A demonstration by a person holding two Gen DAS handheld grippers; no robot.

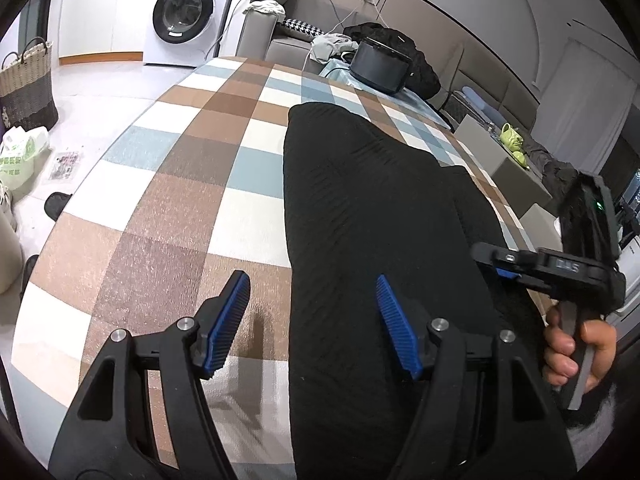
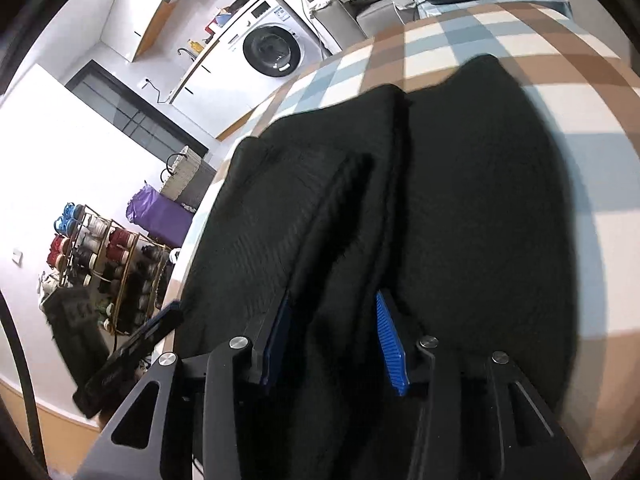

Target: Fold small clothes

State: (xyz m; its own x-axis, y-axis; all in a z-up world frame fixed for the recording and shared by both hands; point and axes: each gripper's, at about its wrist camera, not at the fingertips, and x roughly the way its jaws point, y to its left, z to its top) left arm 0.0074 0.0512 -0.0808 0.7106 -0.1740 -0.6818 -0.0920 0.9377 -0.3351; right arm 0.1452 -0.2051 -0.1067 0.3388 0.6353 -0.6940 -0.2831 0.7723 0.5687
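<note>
Checked cloth [image 1: 168, 184] in brown, white and blue covers the work surface; a washing machine [image 1: 188, 16] stands far beyond the tongs. Left gripper [image 1: 312, 320]: jaws wide apart, gripping nothing, its right pad over the edge of the black ribbed garment [image 1: 380, 200]. Right gripper [image 2: 336, 340]: jaws partly apart, a fold of garment between them; whether the pads press it cannot be told.
</note>
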